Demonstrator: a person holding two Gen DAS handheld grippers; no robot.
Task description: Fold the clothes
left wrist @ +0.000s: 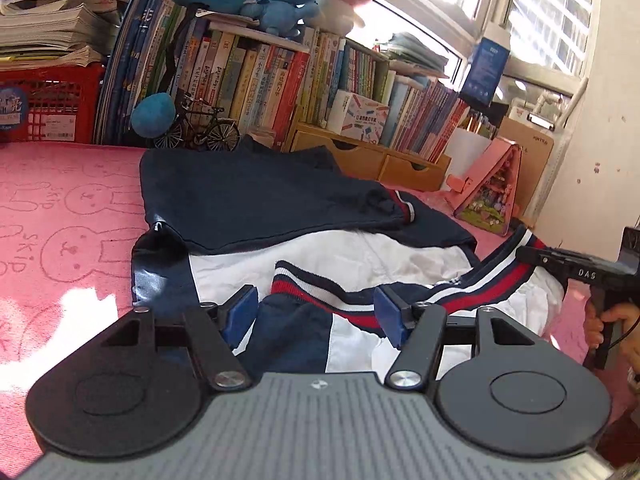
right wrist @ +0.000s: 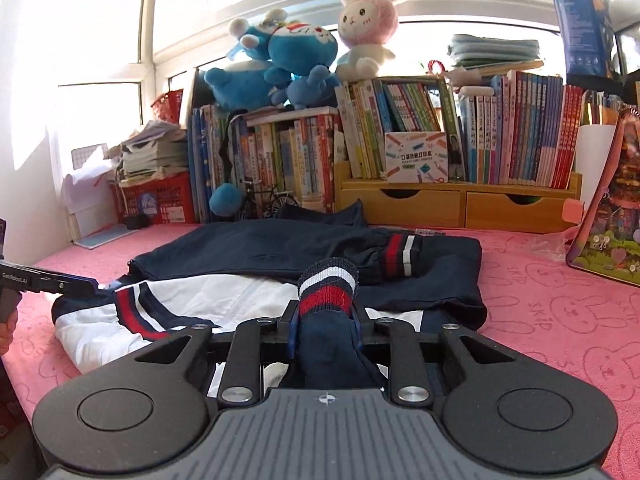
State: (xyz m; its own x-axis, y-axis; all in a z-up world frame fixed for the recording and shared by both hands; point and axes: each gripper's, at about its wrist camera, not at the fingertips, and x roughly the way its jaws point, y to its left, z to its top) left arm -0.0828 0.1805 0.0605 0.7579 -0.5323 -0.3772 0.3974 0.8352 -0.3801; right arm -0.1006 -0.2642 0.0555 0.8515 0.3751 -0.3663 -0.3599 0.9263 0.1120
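A navy and white jacket (left wrist: 256, 204) with red, white and navy ribbing lies partly folded on a pink bunny-print towel (left wrist: 72, 220). My left gripper (left wrist: 316, 308) hovers open over its near striped hem (left wrist: 320, 292), blue pads apart, gripping nothing. At the right edge a hand holds my right gripper (left wrist: 524, 254) against a striped band (left wrist: 500, 276). In the right wrist view my right gripper (right wrist: 326, 316) is shut on a striped sleeve cuff (right wrist: 328, 284) that sticks up between the fingers. The jacket (right wrist: 280, 248) spreads beyond it, and the left gripper (right wrist: 90, 282) reaches in from the left.
Behind the towel stand rows of books (right wrist: 520, 132), wooden drawers (right wrist: 460, 204), plush toys (right wrist: 280, 68), a model bicycle (left wrist: 200, 128) and a red crate (left wrist: 52, 104). A pink house-shaped box (left wrist: 492, 188) sits at the right. Bare towel (right wrist: 540, 312) lies right of the jacket.
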